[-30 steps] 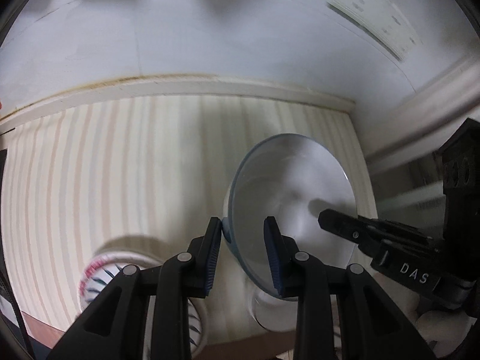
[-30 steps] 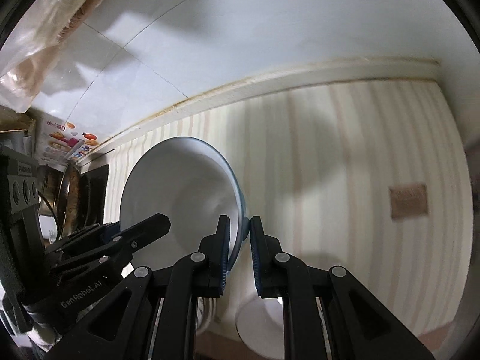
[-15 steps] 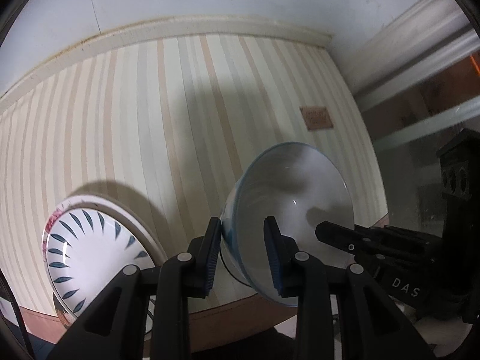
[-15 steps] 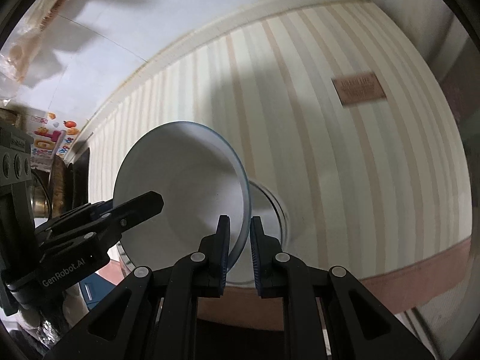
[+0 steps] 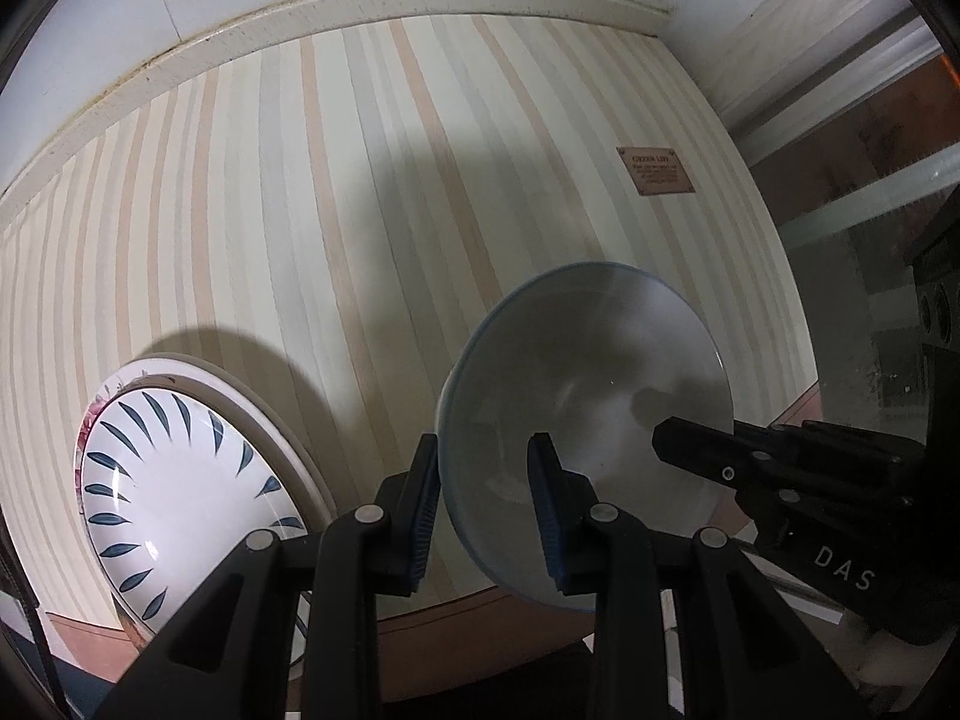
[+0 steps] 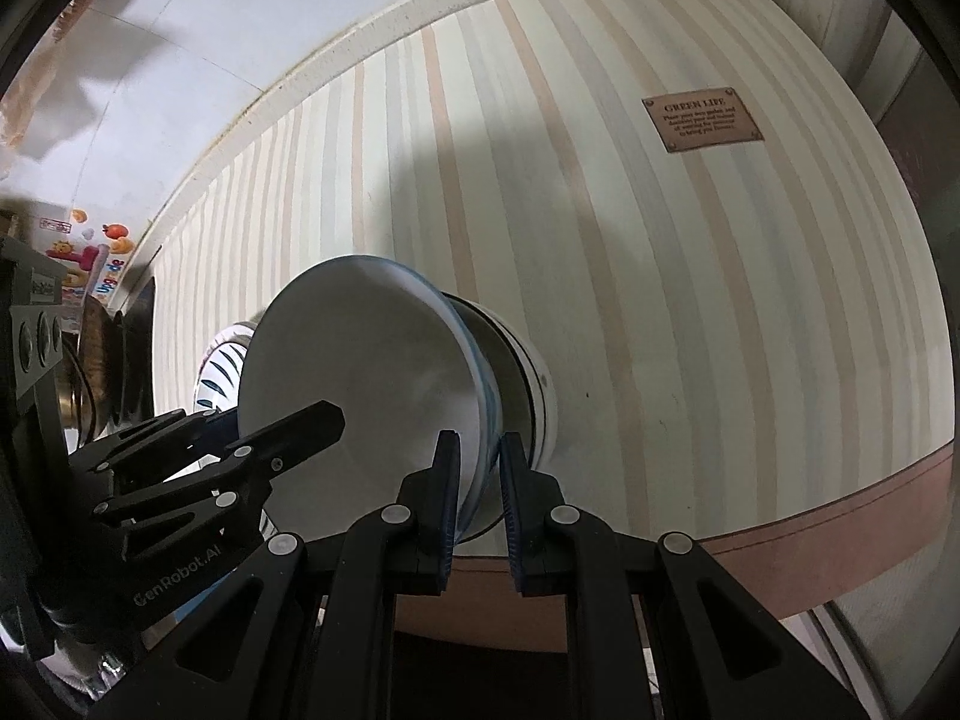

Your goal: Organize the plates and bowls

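Observation:
A white bowl with a blue rim (image 5: 600,390) hangs tilted just above the striped table. My left gripper (image 5: 483,480) is shut on its near rim, one pad inside and one outside. My right gripper (image 6: 478,468) is shut on the opposite rim of the same bowl (image 6: 360,372). Each gripper shows in the other's view: the right gripper (image 5: 690,438) and the left gripper (image 6: 300,426). Directly under the held bowl stands another white bowl (image 6: 528,384); I cannot tell whether the two touch. A white plate with blue leaf marks (image 5: 180,480) lies to the left.
The table wears a cream and tan striped cloth (image 5: 360,180) with a small brown label (image 6: 702,123) at the far right. Its brown front edge (image 6: 840,498) curves close below the bowls. A pale wall rises behind. Dark clutter and colourful stickers (image 6: 90,258) sit at the left.
Both grippers have come down and toward the table's front edge with the bowl between them. The leaf plate has slid fully into view, and the standing bowl now sits right beneath the held one.

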Demonstrator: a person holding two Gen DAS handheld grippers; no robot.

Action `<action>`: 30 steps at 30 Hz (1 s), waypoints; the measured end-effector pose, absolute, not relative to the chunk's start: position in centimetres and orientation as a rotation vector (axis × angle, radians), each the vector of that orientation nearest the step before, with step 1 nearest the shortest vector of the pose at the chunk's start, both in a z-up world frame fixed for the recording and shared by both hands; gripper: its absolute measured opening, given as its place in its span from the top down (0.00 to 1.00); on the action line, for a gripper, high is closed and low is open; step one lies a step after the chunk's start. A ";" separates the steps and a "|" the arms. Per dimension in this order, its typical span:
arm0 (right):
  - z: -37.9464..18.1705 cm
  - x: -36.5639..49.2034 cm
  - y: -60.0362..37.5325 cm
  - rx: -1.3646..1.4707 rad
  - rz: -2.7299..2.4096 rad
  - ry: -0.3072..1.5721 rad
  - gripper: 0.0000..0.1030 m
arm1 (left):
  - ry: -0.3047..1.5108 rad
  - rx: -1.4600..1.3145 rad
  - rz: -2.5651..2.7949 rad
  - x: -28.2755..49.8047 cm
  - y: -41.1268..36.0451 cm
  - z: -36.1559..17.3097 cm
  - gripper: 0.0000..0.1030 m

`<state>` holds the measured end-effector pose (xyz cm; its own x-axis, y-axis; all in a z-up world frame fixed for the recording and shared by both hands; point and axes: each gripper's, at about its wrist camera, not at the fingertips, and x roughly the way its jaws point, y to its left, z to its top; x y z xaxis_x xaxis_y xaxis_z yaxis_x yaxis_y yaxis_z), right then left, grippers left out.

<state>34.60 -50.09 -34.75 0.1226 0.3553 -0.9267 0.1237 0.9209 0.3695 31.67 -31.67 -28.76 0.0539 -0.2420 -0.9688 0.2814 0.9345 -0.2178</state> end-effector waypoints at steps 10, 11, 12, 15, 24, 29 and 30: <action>-34.9 34.9 -50.5 0.411 0.161 1.446 0.85 | 1.464 0.040 -0.386 31.5 -31.6 -29.1 0.74; -34.9 34.8 -50.5 0.414 0.159 1.444 0.85 | 1.463 0.040 -0.382 31.5 -31.6 -29.0 0.74; -34.8 34.7 -50.6 0.412 0.155 1.441 0.85 | 1.461 0.038 -0.382 31.4 -31.4 -28.8 0.74; -34.3 34.3 -50.7 0.404 0.144 1.426 0.85 | 1.421 0.046 -0.388 30.9 -31.1 -27.4 0.74; -27.4 31.2 -50.4 0.329 0.110 1.294 0.82 | 1.248 0.096 -0.409 28.1 -30.0 -19.9 0.72; -22.7 28.5 -49.5 0.274 0.066 1.204 0.43 | 1.190 0.094 -0.435 26.8 -29.0 -16.8 0.57; -21.9 27.9 -49.3 0.270 0.063 1.190 0.40 | 1.183 0.090 -0.439 26.6 -28.8 -16.3 0.47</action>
